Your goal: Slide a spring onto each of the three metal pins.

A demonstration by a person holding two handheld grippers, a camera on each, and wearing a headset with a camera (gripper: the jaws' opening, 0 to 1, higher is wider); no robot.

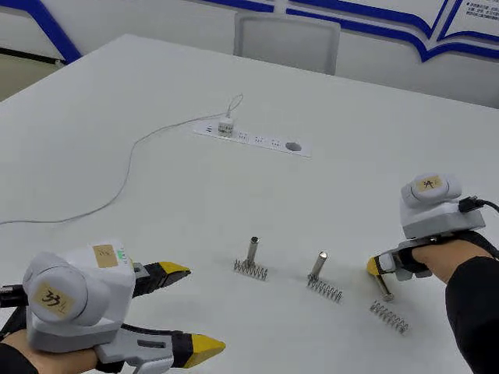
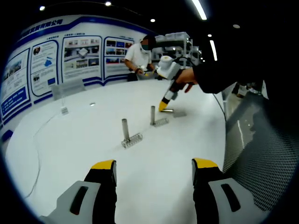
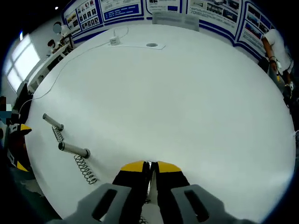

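Observation:
Two metal pins [image 1: 253, 249] [image 1: 320, 265] stand upright on the white table, each with a spring [image 1: 251, 269] [image 1: 324, 289] lying at its foot. A third spring [image 1: 389, 316] lies loose at the right. My right gripper [image 1: 380, 267] is shut on the third pin [image 1: 384, 290], which slants down to the table just above that spring. My left gripper [image 1: 191, 308] hovers open at the near left with nothing between its jaws. From the left gripper [image 2: 154, 164], the nearer pin [image 2: 125, 129] and its spring [image 2: 132, 140] lie straight ahead. In the right gripper view the jaws [image 3: 149, 169] are together.
A white power strip [image 1: 253, 140] with a plug [image 1: 226, 126] and a trailing cable [image 1: 129, 167] lies mid-table. A grey chair [image 1: 287, 39] stands at the far edge. A person [image 2: 140, 58] works at the far side of the room.

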